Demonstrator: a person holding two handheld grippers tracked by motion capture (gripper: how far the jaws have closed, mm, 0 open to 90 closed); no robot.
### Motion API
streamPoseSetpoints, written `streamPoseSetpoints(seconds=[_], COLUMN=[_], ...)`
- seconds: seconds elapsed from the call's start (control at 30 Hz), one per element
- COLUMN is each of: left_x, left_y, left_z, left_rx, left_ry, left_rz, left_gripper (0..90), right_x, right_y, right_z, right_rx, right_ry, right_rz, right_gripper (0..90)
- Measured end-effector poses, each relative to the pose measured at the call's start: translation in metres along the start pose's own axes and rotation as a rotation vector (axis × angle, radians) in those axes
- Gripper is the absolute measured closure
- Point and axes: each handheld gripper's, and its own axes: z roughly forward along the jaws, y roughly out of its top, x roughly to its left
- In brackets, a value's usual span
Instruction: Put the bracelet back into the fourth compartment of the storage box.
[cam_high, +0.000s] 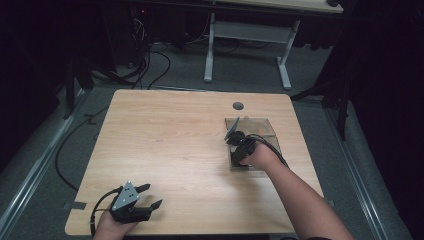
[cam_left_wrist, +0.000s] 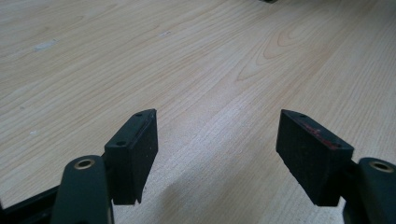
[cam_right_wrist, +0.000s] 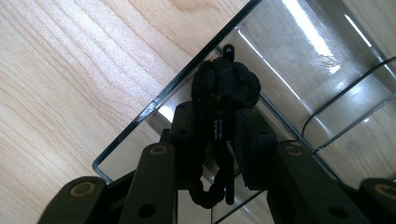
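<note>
Black coiled cord (cam_right_wrist: 219, 116), pinched mid-frame by the right gripper (cam_right_wrist: 217, 135) over the clear tray (cam_right_wrist: 299, 51), looks light, floppy; grip its bundled middle. Left gripper (cam_left_wrist: 217, 144) spread, empty.

A bundled black cable (cam_right_wrist: 219, 112), coiled and knotted into a tight wad, sits pinched between the jaws of the right hand-held gripper (cam_right_wrist: 219, 135). It hangs over a clear plastic box (cam_right_wrist: 289, 65) at the box's near-left edge; a loop of cable dangles below the jaws.
</note>
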Motion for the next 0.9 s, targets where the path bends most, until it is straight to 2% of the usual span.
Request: streamPoseSetpoints(seconds=[0.23,0.27,0.4,0.53,0.63,0.73,0.83,0.9], left_x=[0.000,0.000,0.000,0.000,0.000,0.000,0.000,0.000], left_y=[0.000,0.000,0.000,0.000,0.000,0.000,0.000,0.000], left_z=[0.000,0.000,0.000,0.000,0.000,0.000,0.000,0.000], left_rx=[0.001,0.001,0.001,0.001,0.001,0.001,0.002,0.002], left_ry=[0.000,0.000,0.000,0.000,0.000,0.000,0.001,0.001], left_rz=[0.001,0.001,0.001,0.000,0.000,0.000,0.000,0.001], left_gripper=[30.0,30.1,30.1,30.1,30.1,30.1,30.1,30.1], right_x=[0.000,0.001,0.001,0.001,0.002,0.001,0.002,0.002], right_y=[-0.001,-0.002,-0.001,-0.001,-0.002,-0.003,-0.005,-0.007], right_z=[0.000,0.000,0.000,-0.001,-0.004,-0.010,-0.021,-0.027], right_rx=[-0.006,-0.005,-0.005,-0.005,-0.009,-0.027,-0.045,-0.058], right_ry=[-0.003,0.000,-0.011,-0.002,-0.006,-0.006,-0.004,-0.012], right_rz=[-0.010,0.009,0.001,0.020,0.032,0.018,0.044,0.042], right_gripper=[70.3,70.2,69.6,59.9,58.0,57.2,56.4,56.4])
